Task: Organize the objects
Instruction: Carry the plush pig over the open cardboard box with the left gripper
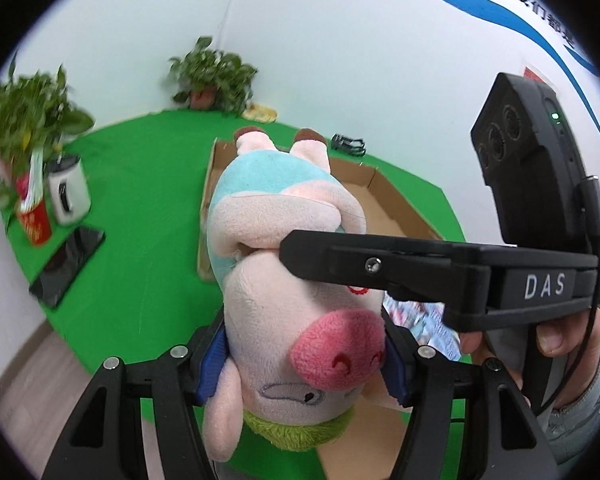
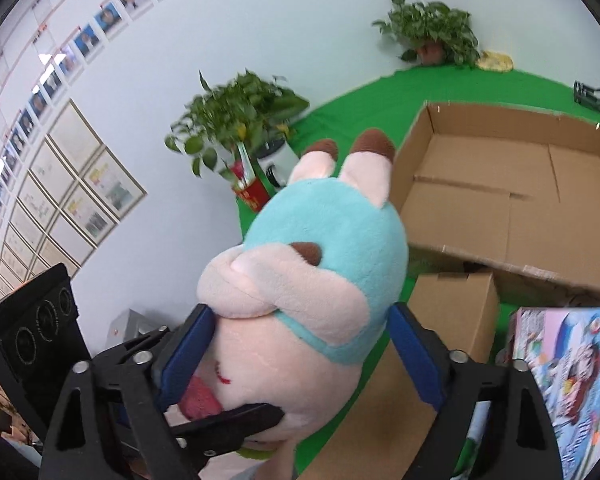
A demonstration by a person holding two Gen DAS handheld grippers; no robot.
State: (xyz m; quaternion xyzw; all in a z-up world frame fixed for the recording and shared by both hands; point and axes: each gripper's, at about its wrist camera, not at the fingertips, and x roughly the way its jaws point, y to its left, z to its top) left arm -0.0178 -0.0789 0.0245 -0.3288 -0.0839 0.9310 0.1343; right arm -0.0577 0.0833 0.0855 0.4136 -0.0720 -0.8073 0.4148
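Observation:
A pink plush pig (image 1: 284,280) in a light blue outfit hangs head toward the cameras, above the green table. My left gripper (image 1: 304,364) is shut on its head, blue pads on both sides of the snout. My right gripper (image 2: 300,344) is shut on its body (image 2: 320,264) at the neck. In the left wrist view the right gripper's finger (image 1: 380,264) lies across the pig from the right. Behind the pig is an open, empty cardboard box (image 2: 512,200), also in the left wrist view (image 1: 384,196).
A smaller closed carton (image 2: 456,308) and a colourful printed box (image 2: 572,364) lie under my right gripper. Potted plants (image 1: 24,120) (image 1: 212,76), a red cup (image 1: 34,224), a white mug (image 1: 68,192) and a black tablet (image 1: 66,266) stand at the left of the green table (image 1: 140,216).

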